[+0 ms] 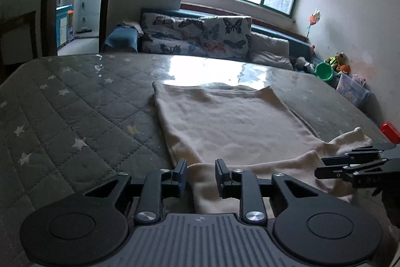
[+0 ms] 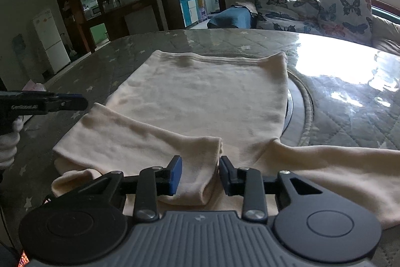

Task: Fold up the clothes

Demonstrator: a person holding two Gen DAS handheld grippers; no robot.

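Cream garment (image 2: 200, 96) flat on quilted mattress (image 1: 75, 101), both tools parted, fridge (image 2: 51, 41) only in right view

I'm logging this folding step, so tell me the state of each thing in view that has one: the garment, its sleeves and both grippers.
Cream garment: spread flat on the quilted table cover, body not yet folded.
Left sleeve: folded in over the body.
Right sleeve: lying out to the side.
Left gripper: open, holding nothing.
Right gripper: open, over the left sleeve's cuff.
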